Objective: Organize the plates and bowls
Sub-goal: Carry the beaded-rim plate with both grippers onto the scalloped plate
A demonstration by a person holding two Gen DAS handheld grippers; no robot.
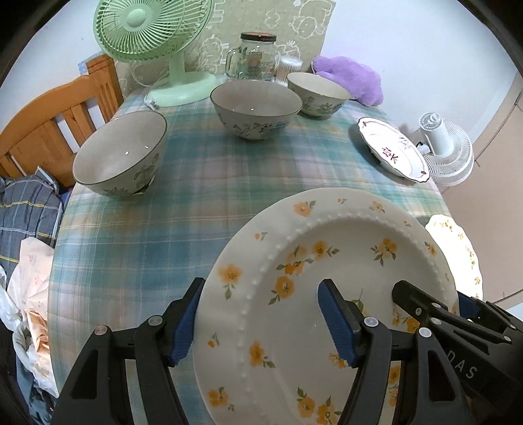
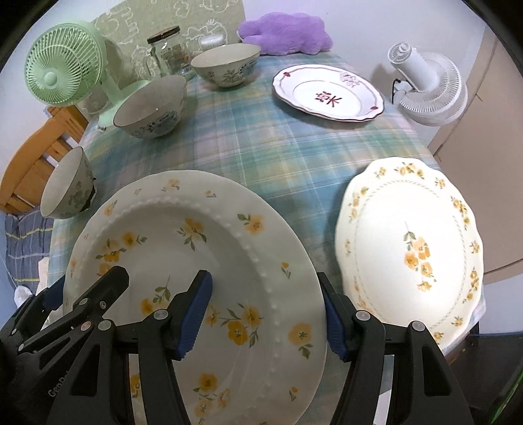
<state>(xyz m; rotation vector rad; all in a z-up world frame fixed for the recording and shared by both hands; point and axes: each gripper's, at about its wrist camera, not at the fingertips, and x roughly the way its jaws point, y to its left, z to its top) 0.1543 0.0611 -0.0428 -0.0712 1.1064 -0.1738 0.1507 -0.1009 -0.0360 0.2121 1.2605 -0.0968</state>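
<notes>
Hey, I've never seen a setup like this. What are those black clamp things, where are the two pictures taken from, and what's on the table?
No robot here: a person holds a clamp-like tool in each hand, with a fisheye camera on each looking along its jaws. One picture is from the left gripper, the other from the right gripper. Both seem to grip opposite sides of one beaded plate with yellow flowers, its rim between each pair of jaws. On the plaid tablecloth sit three floral bowls, a scalloped yellow-flower plate, a red-trimmed plate, a glass jar and a green fan.
</notes>
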